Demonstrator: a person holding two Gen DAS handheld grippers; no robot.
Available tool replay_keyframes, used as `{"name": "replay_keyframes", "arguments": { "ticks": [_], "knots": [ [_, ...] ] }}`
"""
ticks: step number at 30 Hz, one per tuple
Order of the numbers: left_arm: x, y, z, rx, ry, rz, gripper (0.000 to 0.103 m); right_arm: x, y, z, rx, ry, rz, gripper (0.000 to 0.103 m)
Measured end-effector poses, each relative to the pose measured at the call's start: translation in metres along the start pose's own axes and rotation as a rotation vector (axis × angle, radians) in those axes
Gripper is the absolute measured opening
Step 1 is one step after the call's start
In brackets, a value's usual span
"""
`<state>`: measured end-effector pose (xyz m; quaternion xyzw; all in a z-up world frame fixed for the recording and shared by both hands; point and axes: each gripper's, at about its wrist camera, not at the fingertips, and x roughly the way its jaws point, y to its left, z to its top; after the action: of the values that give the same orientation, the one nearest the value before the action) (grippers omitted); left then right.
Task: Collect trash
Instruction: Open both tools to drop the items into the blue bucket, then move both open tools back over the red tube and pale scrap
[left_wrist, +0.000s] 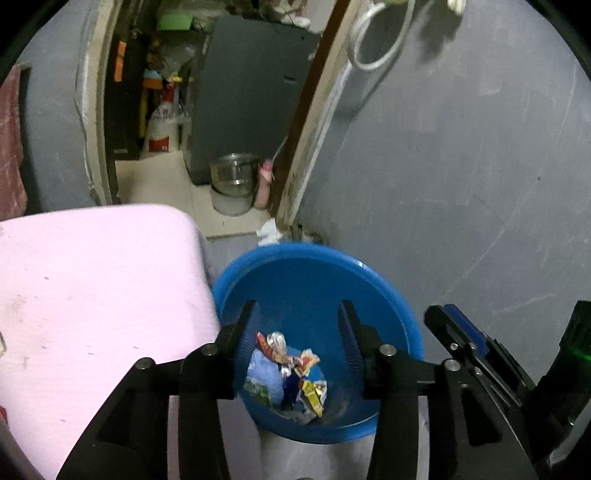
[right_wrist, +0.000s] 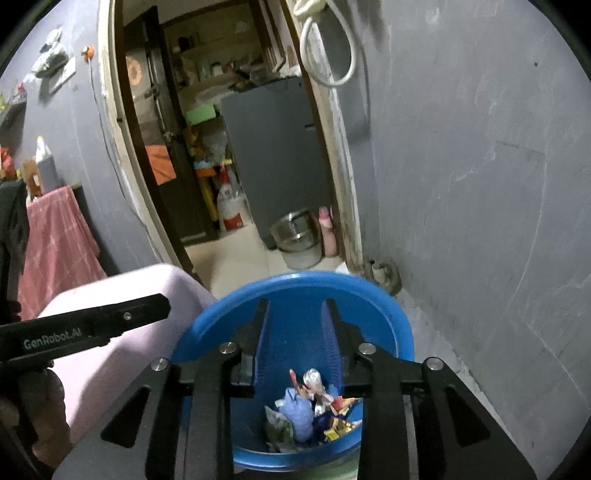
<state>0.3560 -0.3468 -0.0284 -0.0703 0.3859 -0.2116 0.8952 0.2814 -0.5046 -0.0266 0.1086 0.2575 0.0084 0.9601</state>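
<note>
A blue plastic tub (left_wrist: 295, 273) stands on the floor next to a pink-covered table (left_wrist: 92, 295). Several crumpled wrappers (left_wrist: 288, 373) lie in its bottom. My left gripper (left_wrist: 297, 310) is open and empty, held over the tub. The right gripper's body (left_wrist: 476, 354) shows at the right of that view. In the right wrist view the tub (right_wrist: 295, 288) and the wrappers (right_wrist: 310, 410) lie below my right gripper (right_wrist: 295, 308), which is open and empty. The left gripper's finger (right_wrist: 92, 325) shows at the left.
A grey wall (left_wrist: 461, 184) stands right of the tub. A doorway behind leads to a tiled floor with steel pots (left_wrist: 232, 184), a pink bottle (left_wrist: 264, 184) and a grey cabinet (left_wrist: 251, 99). A crumpled white paper (left_wrist: 269, 232) lies behind the tub.
</note>
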Motion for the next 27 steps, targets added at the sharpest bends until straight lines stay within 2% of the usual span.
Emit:
{"name": "replay_keyframes", "arguments": {
  "ticks": [4, 6, 8, 10, 13, 15, 17, 18, 19, 22, 26, 27],
  "knots": [
    [-0.031, 0.008, 0.007, -0.013, -0.079, -0.001, 0.052, -0.018, 0.009, 0.009, -0.005, -0.068, -0.007, 0.031],
    [-0.048, 0.014, 0.012, -0.005, -0.124, 0.017, 0.056, -0.029, 0.016, 0.015, -0.014, -0.108, -0.006, 0.042],
    [-0.062, 0.019, 0.014, 0.001, -0.154, 0.031, 0.062, -0.039, 0.023, 0.019, -0.018, -0.14, 0.002, 0.047],
    [-0.078, 0.027, 0.015, -0.006, -0.187, 0.04, 0.074, -0.049, 0.03, 0.023, -0.028, -0.169, 0.01, 0.051],
    [-0.101, 0.04, 0.011, -0.03, -0.233, 0.051, 0.082, -0.06, 0.044, 0.028, -0.039, -0.202, 0.026, 0.056],
    [-0.117, 0.052, 0.011, -0.04, -0.255, 0.065, 0.083, -0.067, 0.055, 0.03, -0.043, -0.223, 0.038, 0.072],
    [-0.129, 0.06, 0.009, -0.046, -0.265, 0.08, 0.086, -0.073, 0.063, 0.03, -0.04, -0.25, 0.045, 0.08],
    [-0.135, 0.065, 0.008, -0.049, -0.271, 0.088, 0.095, -0.076, 0.067, 0.03, -0.038, -0.264, 0.05, 0.081],
    [-0.143, 0.071, 0.006, -0.053, -0.288, 0.1, 0.099, -0.077, 0.072, 0.031, -0.04, -0.268, 0.051, 0.082],
    [-0.164, 0.087, 0.001, -0.067, -0.335, 0.117, 0.099, -0.08, 0.085, 0.031, -0.055, -0.278, 0.059, 0.087],
    [-0.191, 0.108, -0.004, -0.085, -0.367, 0.155, 0.099, -0.085, 0.103, 0.027, -0.065, -0.298, 0.081, 0.103],
    [-0.198, 0.115, -0.006, -0.089, -0.374, 0.167, 0.099, -0.086, 0.106, 0.026, -0.068, -0.305, 0.09, 0.103]
  ]
}}
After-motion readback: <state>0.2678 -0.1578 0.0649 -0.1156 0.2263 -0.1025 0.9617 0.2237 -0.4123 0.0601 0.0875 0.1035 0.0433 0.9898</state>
